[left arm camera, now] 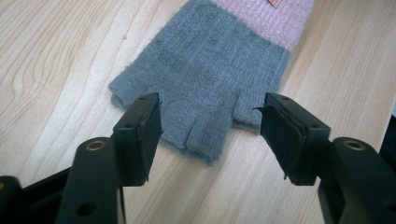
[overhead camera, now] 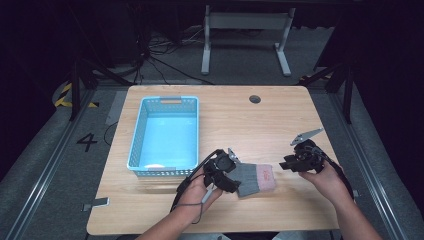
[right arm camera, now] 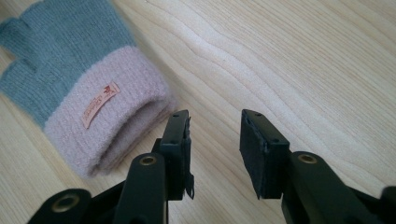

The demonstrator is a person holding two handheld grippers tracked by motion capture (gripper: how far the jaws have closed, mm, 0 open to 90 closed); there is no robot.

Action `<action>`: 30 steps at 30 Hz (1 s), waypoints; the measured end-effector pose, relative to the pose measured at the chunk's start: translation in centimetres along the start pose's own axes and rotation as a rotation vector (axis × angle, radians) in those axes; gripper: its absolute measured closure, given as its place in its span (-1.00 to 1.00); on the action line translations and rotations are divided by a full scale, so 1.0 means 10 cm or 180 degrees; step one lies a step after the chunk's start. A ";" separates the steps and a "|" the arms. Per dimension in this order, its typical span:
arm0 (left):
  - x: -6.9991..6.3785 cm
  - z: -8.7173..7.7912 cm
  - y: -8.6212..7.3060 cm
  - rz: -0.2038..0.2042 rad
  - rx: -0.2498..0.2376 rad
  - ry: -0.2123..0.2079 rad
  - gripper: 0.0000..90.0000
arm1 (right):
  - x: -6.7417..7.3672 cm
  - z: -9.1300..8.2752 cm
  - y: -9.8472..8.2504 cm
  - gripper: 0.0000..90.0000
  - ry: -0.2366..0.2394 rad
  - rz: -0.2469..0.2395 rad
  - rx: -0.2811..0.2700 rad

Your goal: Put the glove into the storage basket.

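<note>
A grey fingerless glove (overhead camera: 254,179) with a pink cuff lies flat on the wooden table (overhead camera: 225,120), near its front edge. My left gripper (overhead camera: 231,181) is at the glove's finger end. In the left gripper view the glove's (left arm camera: 205,70) stubby fingers lie between the jaws of that gripper (left arm camera: 210,128), which stand open and clear of the wool. My right gripper (overhead camera: 284,164) is just right of the cuff. In the right gripper view the pink cuff (right arm camera: 112,126), with a small label, lies left of the open jaws of this gripper (right arm camera: 215,140), which have only bare wood between them.
A light blue plastic basket (overhead camera: 165,136) stands on the left half of the table, just behind my left hand. A round cable hole (overhead camera: 255,99) sits near the far edge. Beyond the table are a white desk frame (overhead camera: 245,40) and cables on the floor.
</note>
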State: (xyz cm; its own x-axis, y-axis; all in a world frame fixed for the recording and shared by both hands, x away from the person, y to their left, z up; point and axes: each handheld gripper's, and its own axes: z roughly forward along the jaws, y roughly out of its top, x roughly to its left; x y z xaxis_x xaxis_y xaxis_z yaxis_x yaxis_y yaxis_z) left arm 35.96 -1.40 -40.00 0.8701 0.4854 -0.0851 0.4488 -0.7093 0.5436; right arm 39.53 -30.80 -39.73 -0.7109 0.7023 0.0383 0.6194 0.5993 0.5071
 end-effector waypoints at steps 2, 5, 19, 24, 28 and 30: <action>0.01 0.02 0.03 0.0007 0.0010 -0.0020 -0.21 | 0.00 0.00 0.00 0.39 0.0001 0.0013 -0.0011; 0.03 0.07 0.08 0.0000 0.0004 -0.0051 -0.23 | -0.01 0.00 0.00 0.38 0.0007 0.0031 -0.0010; 0.02 0.37 0.24 0.0107 0.0127 -0.0185 -0.37 | -0.03 -0.03 -0.01 0.37 0.0074 0.0084 -0.0061; -0.01 0.47 0.27 0.0185 0.0202 -0.0154 -0.41 | -0.02 -0.02 -0.01 0.35 0.0106 0.0090 -0.0060; 0.01 0.55 0.28 0.0205 0.0261 -0.0134 -0.43 | -0.02 -0.01 0.00 0.32 0.0147 0.0096 -0.0067; 0.02 0.56 0.28 0.0219 0.0259 -0.0126 -0.44 | -0.02 -0.01 0.00 0.31 0.0183 0.0096 -0.0078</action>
State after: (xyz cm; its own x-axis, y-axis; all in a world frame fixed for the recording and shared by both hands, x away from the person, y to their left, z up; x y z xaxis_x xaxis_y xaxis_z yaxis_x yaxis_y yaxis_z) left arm 38.49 -6.18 -43.16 0.9061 0.4147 -0.0838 0.4014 -0.7802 0.4798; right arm 39.62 -31.00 -39.69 -0.7105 0.6962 0.1029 0.6330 0.5682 0.5258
